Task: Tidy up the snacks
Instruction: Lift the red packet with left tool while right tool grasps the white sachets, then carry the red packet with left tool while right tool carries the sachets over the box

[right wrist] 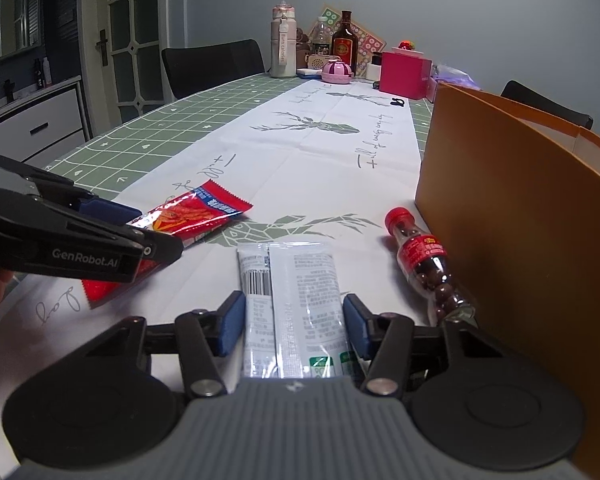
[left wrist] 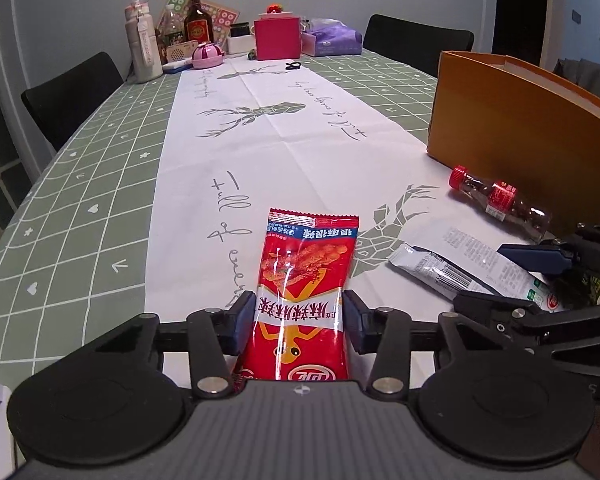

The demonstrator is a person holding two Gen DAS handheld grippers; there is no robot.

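A red snack packet [left wrist: 302, 280] lies flat on the table between the fingers of my left gripper [left wrist: 299, 318]; the blue pads stand at its two edges, jaws open around it. It also shows in the right wrist view [right wrist: 196, 218]. A white snack packet [right wrist: 296, 300] lies between the fingers of my right gripper [right wrist: 294, 322], jaws open, small gaps at each side. It shows in the left wrist view [left wrist: 452, 268] too. A small red-capped bottle of chocolate balls [right wrist: 424, 264] lies beside an orange box [right wrist: 512, 216].
The orange box [left wrist: 512, 120] stands open at the right on the green and white tablecloth [left wrist: 100, 184]. At the far end stand bottles, a pink box [left wrist: 277, 38] and a purple tissue pack. Black chairs flank the table.
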